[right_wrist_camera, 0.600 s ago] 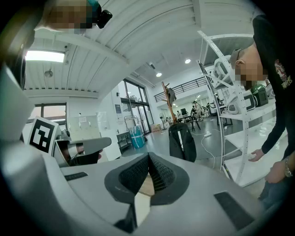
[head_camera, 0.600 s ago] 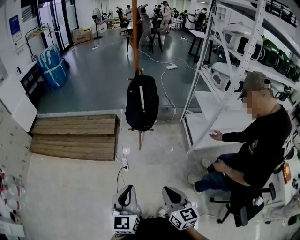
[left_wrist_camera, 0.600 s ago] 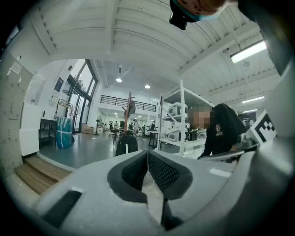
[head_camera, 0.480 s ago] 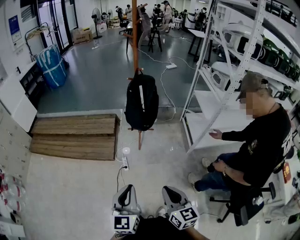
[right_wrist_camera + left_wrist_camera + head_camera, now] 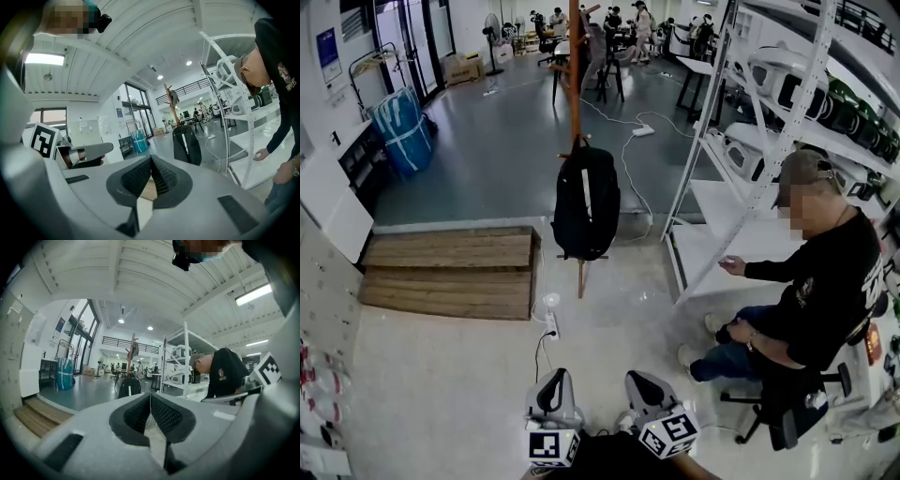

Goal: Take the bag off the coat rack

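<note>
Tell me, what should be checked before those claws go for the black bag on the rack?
Bag hangs on coat rack: ok.
Left gripper and right gripper empty: ok.
Jaws open for grabbing: not ok, both shut.
Bag within reach: not ok, far across the floor.
Walking path free: not ok, a power strip lies there.
How it hooks onto the rack: cannot tell.
</note>
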`<state>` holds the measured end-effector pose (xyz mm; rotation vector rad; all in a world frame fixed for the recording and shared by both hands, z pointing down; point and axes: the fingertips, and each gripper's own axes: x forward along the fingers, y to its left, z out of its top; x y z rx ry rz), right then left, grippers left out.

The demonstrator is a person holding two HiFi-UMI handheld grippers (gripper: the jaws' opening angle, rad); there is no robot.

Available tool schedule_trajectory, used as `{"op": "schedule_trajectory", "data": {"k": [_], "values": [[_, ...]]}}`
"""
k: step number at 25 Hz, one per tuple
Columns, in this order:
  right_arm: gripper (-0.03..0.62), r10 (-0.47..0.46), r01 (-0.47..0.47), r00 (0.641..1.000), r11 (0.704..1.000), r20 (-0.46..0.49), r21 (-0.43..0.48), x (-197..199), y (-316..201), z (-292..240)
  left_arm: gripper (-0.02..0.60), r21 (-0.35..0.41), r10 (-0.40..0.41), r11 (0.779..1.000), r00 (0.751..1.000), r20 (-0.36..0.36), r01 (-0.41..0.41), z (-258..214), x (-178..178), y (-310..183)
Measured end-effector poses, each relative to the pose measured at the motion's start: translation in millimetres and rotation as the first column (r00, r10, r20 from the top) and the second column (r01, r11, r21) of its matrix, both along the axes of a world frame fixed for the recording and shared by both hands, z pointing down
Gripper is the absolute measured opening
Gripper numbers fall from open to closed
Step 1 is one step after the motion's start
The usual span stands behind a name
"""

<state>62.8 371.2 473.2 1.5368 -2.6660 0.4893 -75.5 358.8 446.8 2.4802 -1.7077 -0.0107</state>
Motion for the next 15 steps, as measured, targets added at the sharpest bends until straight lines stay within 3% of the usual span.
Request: {"op": "schedule_trajectory", "data": {"k": [15], "values": [[0.012, 0.026, -0.026, 0.999, 1.0, -0.048, 0.009, -48, -13, 4, 0.02, 0.016, 0.056, 0.998, 0.998, 0.009, -0.057, -1, -52, -12]]}}
